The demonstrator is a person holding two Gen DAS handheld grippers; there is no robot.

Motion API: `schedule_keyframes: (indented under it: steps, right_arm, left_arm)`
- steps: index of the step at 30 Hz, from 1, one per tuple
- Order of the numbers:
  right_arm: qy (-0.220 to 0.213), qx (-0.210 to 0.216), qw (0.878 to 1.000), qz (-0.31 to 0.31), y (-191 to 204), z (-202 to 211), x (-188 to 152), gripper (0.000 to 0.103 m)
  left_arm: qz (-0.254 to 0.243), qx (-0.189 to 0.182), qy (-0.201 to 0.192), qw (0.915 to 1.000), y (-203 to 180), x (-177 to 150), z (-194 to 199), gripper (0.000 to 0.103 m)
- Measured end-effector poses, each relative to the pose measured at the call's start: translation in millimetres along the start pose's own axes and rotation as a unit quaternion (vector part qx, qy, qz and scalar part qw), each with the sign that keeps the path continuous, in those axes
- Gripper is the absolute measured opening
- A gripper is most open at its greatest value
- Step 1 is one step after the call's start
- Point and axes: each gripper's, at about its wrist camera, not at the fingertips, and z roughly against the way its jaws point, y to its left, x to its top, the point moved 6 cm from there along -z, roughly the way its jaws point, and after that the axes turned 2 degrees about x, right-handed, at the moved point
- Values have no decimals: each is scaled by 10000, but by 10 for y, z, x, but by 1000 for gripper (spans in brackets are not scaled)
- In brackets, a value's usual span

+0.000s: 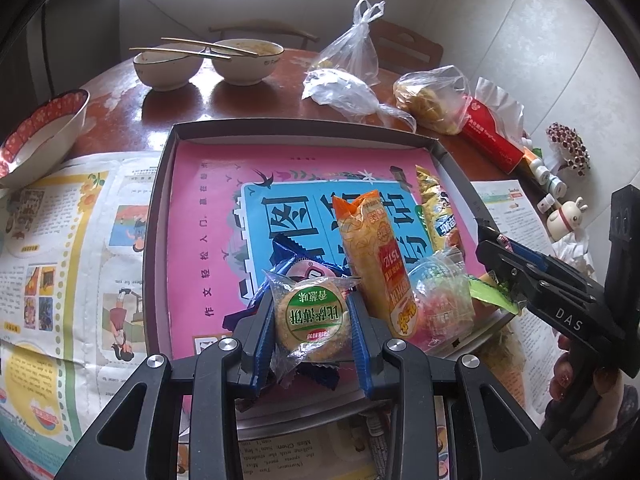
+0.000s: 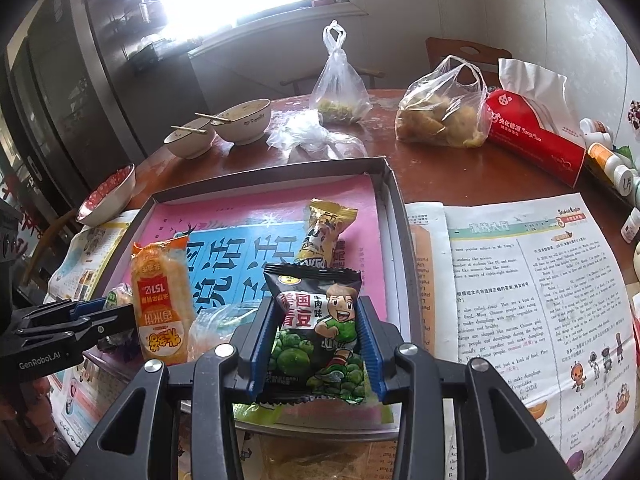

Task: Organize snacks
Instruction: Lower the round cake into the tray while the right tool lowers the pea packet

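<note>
Gripping a round biscuit pack (image 1: 311,320) in my left fingers (image 1: 264,336) and a green-pea packet (image 2: 316,328) in my right fingers (image 2: 370,344), both above the tray (image 1: 160,184). Behind the tray, the brown tabletop (image 1: 256,100) carries three bowls and three plastic bags; newspaper flanks it.

Left gripper (image 1: 312,326) clamped on packet; right gripper (image 2: 318,344) likewise, both angled down.

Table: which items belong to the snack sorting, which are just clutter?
Job:
left gripper holding round biscuit pack
right gripper holding green pea packet
orange cracker pack
yellow snack bag
box tray

Clutter:
bowls
chopsticks
plastic bags
red tissue pack
newspaper
</note>
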Motion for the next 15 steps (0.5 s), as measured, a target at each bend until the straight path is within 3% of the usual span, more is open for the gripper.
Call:
schedule_keyframes:
  steps: [15]
  right_arm:
    - [40,64,9999,-81,-31,8,7,43]
  left_arm:
    - [-13,-6,14,10000,-23,4,-6,35]
